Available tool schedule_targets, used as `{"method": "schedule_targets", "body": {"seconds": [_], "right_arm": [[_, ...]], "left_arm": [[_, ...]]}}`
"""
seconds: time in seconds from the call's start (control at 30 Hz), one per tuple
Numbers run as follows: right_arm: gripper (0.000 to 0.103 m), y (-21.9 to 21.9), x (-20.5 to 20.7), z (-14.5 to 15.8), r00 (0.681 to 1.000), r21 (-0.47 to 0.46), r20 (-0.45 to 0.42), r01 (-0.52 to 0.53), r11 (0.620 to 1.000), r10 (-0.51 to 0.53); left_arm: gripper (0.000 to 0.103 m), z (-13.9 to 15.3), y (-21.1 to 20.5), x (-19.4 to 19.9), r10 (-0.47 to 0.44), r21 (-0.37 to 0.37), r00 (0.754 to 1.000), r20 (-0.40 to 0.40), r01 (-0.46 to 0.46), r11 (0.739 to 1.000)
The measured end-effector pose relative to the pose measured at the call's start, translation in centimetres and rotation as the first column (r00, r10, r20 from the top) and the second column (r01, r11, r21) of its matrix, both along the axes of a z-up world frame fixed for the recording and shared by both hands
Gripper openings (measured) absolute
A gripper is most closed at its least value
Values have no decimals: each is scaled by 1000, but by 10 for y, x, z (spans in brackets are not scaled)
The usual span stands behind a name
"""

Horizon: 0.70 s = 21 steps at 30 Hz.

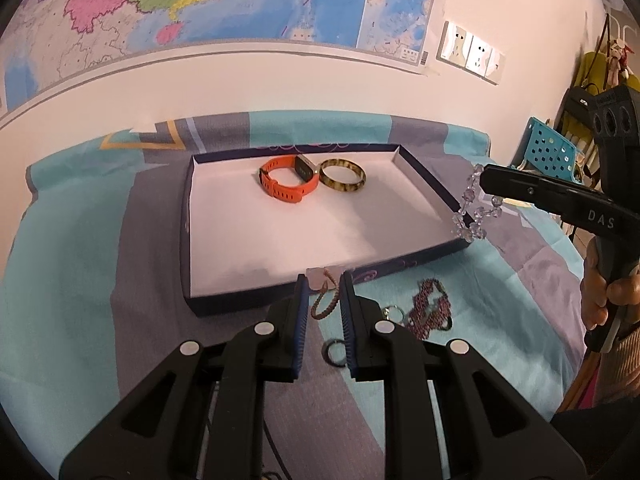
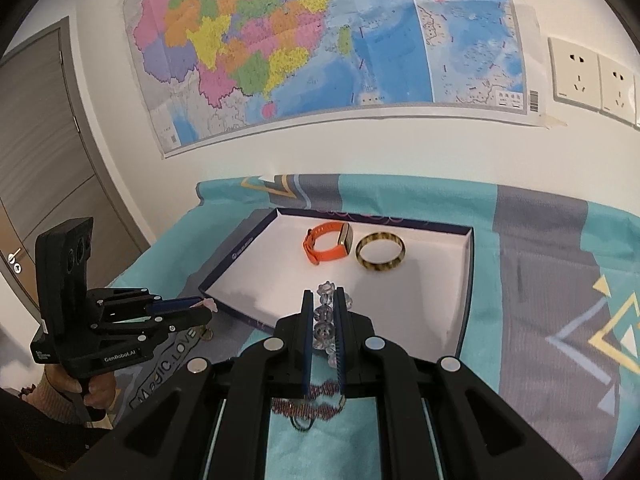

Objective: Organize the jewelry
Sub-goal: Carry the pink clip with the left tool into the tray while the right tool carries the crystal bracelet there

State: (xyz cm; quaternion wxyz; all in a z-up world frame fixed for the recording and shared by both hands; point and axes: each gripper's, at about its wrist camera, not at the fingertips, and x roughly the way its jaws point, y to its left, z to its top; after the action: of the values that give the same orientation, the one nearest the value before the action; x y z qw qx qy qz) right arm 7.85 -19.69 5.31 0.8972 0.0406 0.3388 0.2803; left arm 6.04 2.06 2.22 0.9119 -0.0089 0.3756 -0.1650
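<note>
Right gripper (image 2: 323,300) fingers clamped on clear crystal bead bracelet (image 2: 325,322), held in air over near right corner of tray (image 1: 188,216). Left gripper (image 1: 323,280) fingers closed on brown cord bracelet with pale pink stone (image 1: 325,298), just at tray's near edge. Inside tray: orange smartwatch (image 1: 286,182) touching amber tortoiseshell bangle (image 1: 343,175). On patterned cloth (image 1: 80,280) over desk: maroon beaded chain (image 1: 432,312), small dark ring (image 1: 334,350), silver ring (image 1: 393,313).
</note>
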Motion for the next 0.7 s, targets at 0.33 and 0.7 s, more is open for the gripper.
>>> {"method": "schedule_targets", "body": {"seconds": [0.33,0.7], "right_arm": [[8,10,30,-3,1000,11,-13,-13,1000,13],[8,21,68,-17,998,26,-65,-13,1000,14]], "left_arm": [[16,7,-3,23,1,25,1000,5,-1,1000],[16,4,-7,57,7,59,1000,-4,-7,998]]}}
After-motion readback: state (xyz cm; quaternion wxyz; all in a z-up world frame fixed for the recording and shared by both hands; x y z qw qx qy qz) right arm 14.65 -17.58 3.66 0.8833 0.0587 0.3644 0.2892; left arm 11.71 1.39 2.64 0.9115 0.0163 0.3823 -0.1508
